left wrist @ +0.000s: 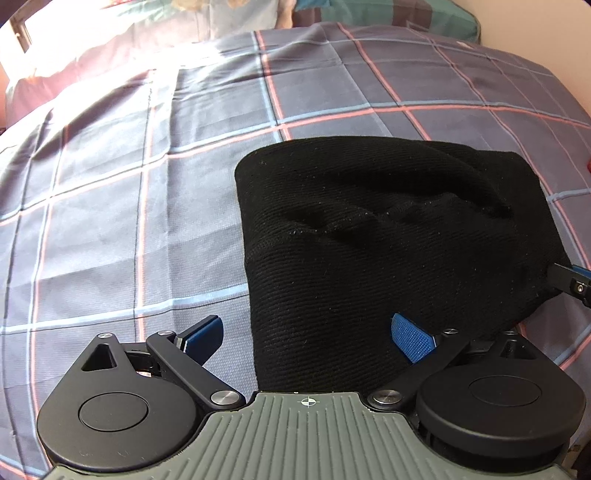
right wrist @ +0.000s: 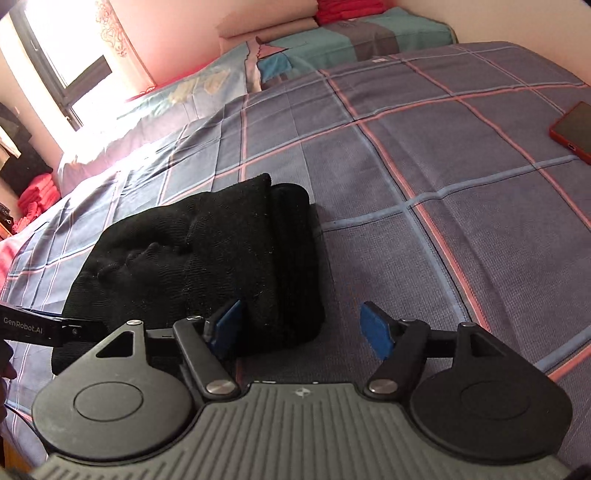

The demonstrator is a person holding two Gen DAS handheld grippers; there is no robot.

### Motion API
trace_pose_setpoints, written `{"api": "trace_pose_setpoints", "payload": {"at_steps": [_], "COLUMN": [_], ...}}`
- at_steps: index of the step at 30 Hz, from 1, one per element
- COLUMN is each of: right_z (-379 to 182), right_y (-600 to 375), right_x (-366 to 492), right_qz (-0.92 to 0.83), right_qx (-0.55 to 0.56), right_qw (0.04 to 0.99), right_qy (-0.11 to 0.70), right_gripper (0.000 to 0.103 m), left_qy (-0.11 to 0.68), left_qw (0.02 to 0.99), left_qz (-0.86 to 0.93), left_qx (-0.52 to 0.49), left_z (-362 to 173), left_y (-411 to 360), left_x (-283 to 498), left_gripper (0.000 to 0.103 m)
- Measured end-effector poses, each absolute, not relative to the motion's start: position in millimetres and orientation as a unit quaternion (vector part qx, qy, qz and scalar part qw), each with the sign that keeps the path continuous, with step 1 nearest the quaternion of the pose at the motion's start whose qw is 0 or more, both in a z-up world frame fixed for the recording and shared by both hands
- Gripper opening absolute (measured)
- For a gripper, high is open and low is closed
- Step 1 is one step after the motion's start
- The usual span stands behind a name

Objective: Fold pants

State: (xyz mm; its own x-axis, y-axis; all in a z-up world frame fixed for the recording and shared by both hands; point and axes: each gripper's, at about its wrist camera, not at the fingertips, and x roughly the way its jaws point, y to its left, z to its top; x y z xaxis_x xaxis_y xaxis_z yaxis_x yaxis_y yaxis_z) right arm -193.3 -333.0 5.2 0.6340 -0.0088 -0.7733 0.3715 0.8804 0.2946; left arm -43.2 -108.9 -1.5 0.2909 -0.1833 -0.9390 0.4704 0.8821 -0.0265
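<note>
The black pants (left wrist: 391, 236) lie folded into a thick bundle on the plaid bedspread (left wrist: 122, 206). My left gripper (left wrist: 308, 338) is open at the bundle's near left edge, its jaws straddling the edge with nothing held. In the right wrist view the pants (right wrist: 207, 266) sit left of centre. My right gripper (right wrist: 301, 330) is open at the bundle's near right corner, its left pad beside the cloth. The right gripper's tip (left wrist: 570, 282) shows at the right edge of the left wrist view, and the left gripper's finger (right wrist: 51, 328) shows at the far left of the right wrist view.
A red-cased phone (right wrist: 574, 131) lies on the bed at the right. Pillows (right wrist: 332, 44) and a folded red stack (right wrist: 349, 9) sit at the head of the bed. A window (right wrist: 66, 70) is at the left, with red cloth (right wrist: 37, 199) below it.
</note>
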Motion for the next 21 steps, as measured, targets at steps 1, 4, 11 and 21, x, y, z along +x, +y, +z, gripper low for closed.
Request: {"api": "trace_pose_setpoints", "payload": {"at_steps": [1, 4, 11, 21], "right_z": [6, 2, 0, 31], "right_y": [-330, -326, -310, -260], "right_x": [-192, -190, -197, -226], "right_qz": [-0.111, -0.123, -0.164, -0.125], "right_qx": [0.209, 0.2, 0.144, 0.153], "right_qw": [0.876, 0.869, 0.843, 0.857], "right_qy": [0.421, 0.435, 0.491, 0.476], "right_gripper": [0.078, 0.083, 0.08, 0.079], "left_qy": [0.558, 0.557, 0.56, 0.554], "left_qw": [0.793, 0.794, 0.795, 0.802], "left_qz": [-0.205, -0.199, -0.192, -0.17], "left_qx": [0.132, 0.142, 0.136, 0.147], "left_z": [-1, -1, 0, 21], "left_y": [-107, -105, -90, -70], "left_x": [-46, -53, -64, -99], "left_gripper": [0.103, 0.103, 0.103, 0.103]}}
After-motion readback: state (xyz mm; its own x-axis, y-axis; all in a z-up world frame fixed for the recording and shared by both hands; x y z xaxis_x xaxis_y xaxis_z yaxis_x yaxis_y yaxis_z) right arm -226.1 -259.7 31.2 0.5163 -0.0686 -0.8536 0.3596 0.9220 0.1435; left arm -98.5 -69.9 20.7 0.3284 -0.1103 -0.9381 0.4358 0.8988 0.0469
